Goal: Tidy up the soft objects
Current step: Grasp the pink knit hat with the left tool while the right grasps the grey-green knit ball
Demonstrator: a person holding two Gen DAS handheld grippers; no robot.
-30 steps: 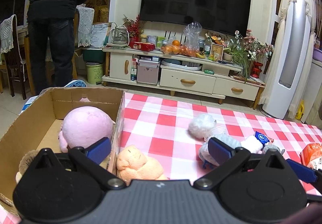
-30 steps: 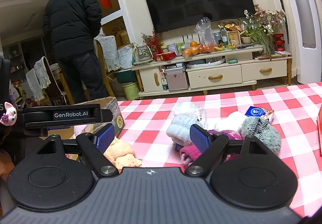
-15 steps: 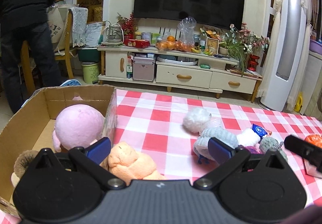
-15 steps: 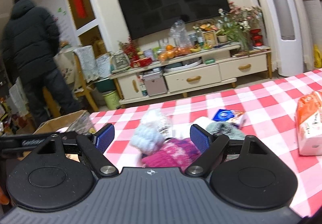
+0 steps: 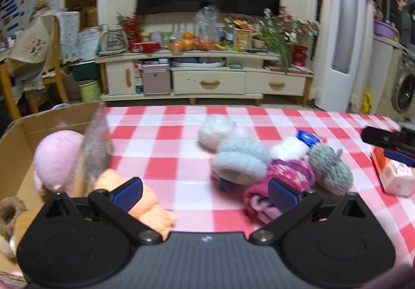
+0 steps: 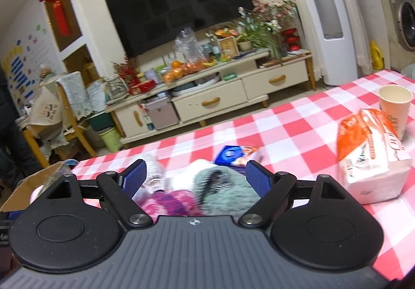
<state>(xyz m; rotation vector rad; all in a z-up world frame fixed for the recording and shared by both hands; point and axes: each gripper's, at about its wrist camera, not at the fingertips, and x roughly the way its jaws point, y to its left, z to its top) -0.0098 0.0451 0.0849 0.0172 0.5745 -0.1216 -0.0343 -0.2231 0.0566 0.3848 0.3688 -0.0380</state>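
Note:
A cardboard box (image 5: 31, 123) at the left holds a pink plush (image 5: 58, 156) and a brown plush (image 5: 10, 213). An orange plush (image 5: 147, 203) lies on the checked cloth beside the box, just behind my left finger. My left gripper (image 5: 205, 191) is open and holds nothing. To its right sits a pile: white fluffy ball (image 5: 215, 129), light blue knit (image 5: 241, 162), magenta knit (image 5: 288, 177), grey-green knit (image 5: 330, 169). My right gripper (image 6: 195, 176) is open over the grey-green knit (image 6: 223, 187) and magenta knit (image 6: 173, 200), touching neither as far as I can tell.
An orange-and-white tissue pack (image 6: 368, 156) and a paper cup (image 6: 395, 104) stand at the right of the table. A blue snack packet (image 6: 230, 155) lies behind the pile. Beyond the table edge are a TV cabinet (image 5: 207, 76) and a chair (image 5: 33, 63).
Both views have swung to the right. The right gripper has moved from near the box to above the knit pile; the tissue pack and cup came into view. The standing person has left the left view.

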